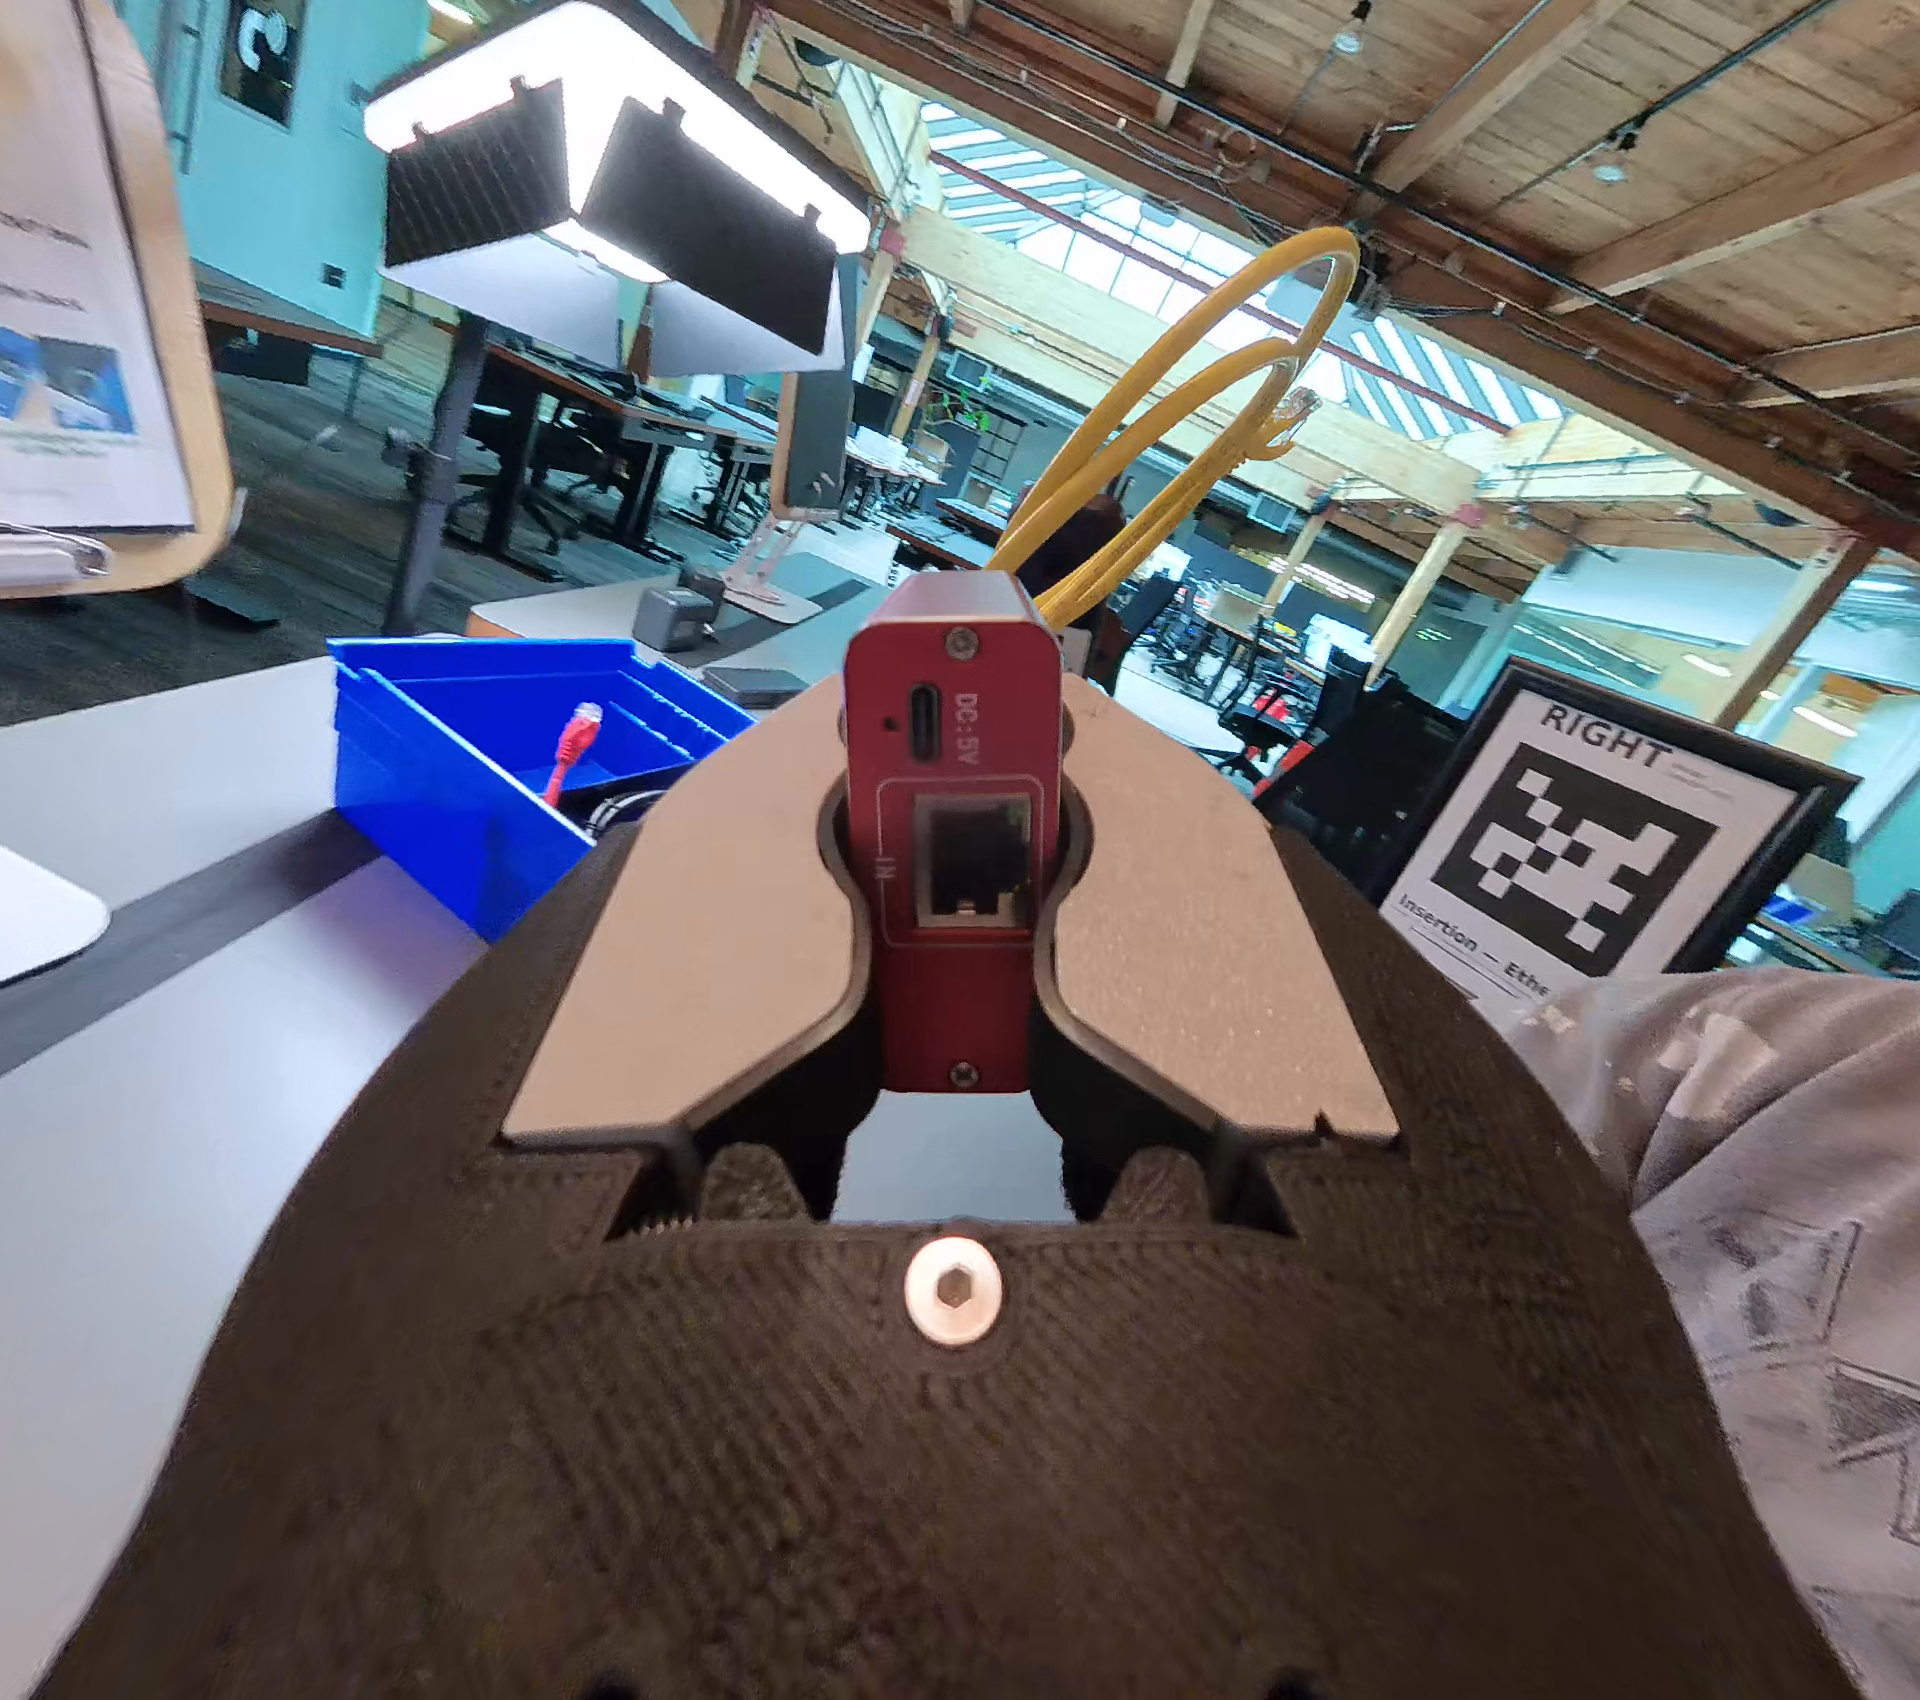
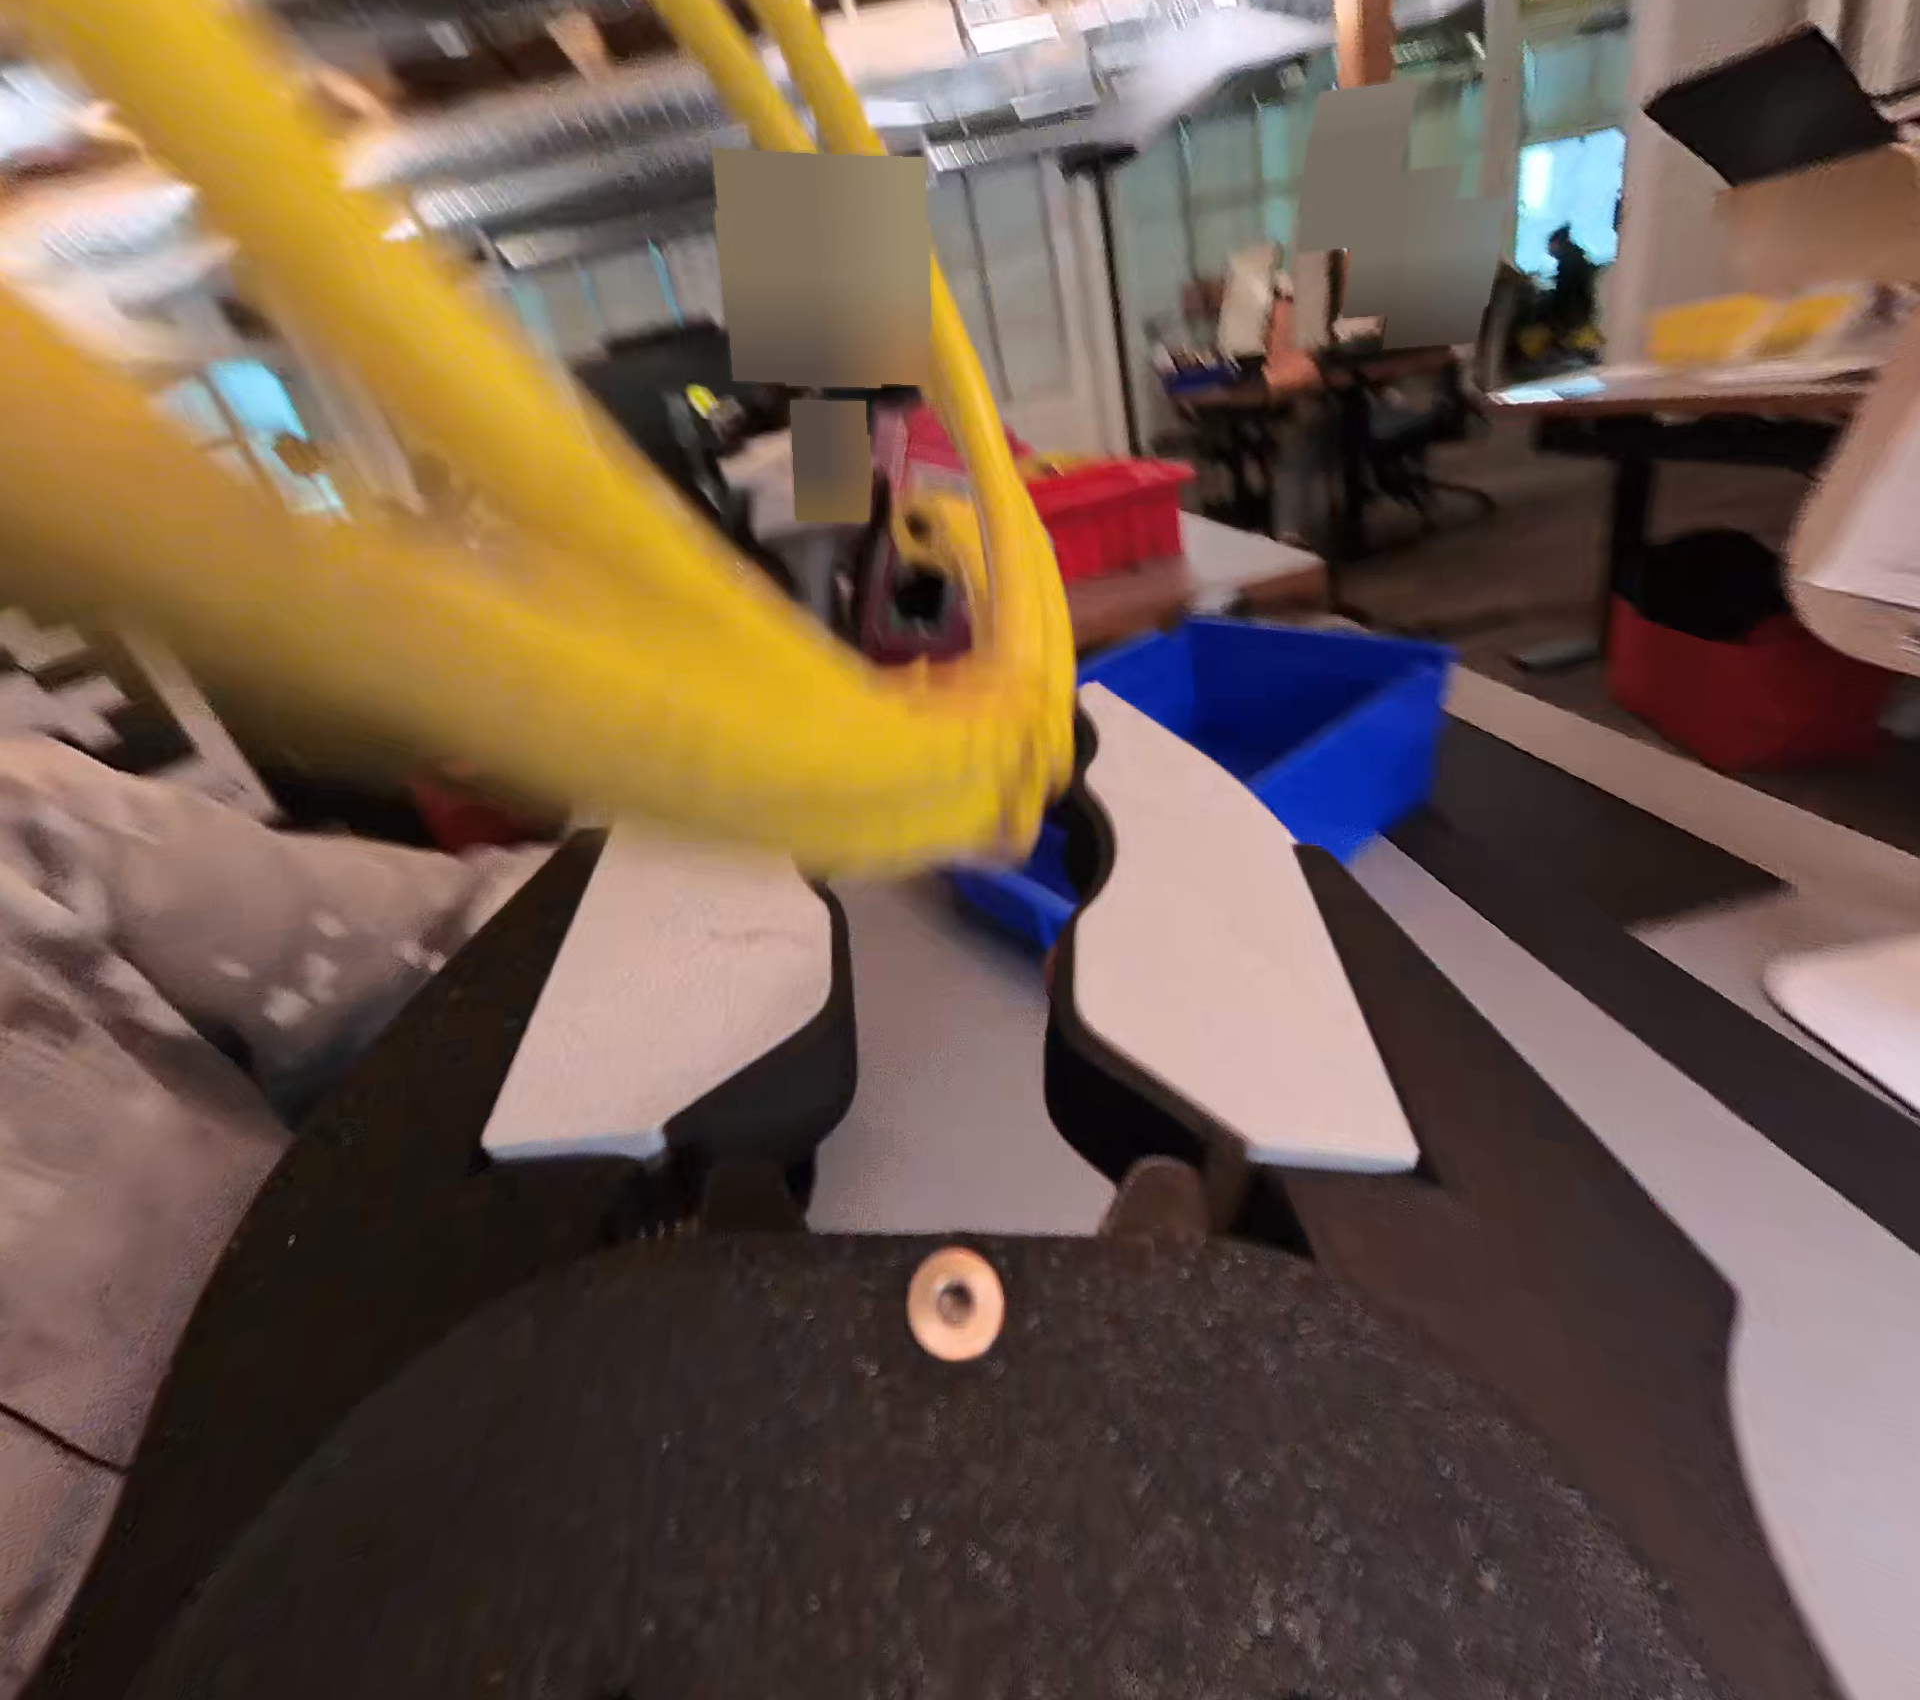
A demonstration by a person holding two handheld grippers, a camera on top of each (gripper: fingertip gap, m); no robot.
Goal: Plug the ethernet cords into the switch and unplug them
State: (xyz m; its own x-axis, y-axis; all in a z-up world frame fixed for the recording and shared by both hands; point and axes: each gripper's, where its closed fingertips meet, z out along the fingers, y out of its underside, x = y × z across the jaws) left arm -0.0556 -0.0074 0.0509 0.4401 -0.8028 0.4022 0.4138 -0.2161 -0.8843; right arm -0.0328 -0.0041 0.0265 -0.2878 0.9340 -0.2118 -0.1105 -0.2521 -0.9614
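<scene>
Sitting between jaws: red switch (image 1: pixel 954 829)

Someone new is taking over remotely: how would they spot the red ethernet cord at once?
Start in the left wrist view at the blue bin on the grey table, left of the left tool that clamps the red switch. The red ethernet cord pokes up inside that bin, plug uppermost. The other cords are yellow and arc above the switch.

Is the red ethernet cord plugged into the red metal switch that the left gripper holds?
No: the red ethernet cord lies in the blue plastic bin, apart from the red metal switch clamped in the left gripper.
</scene>
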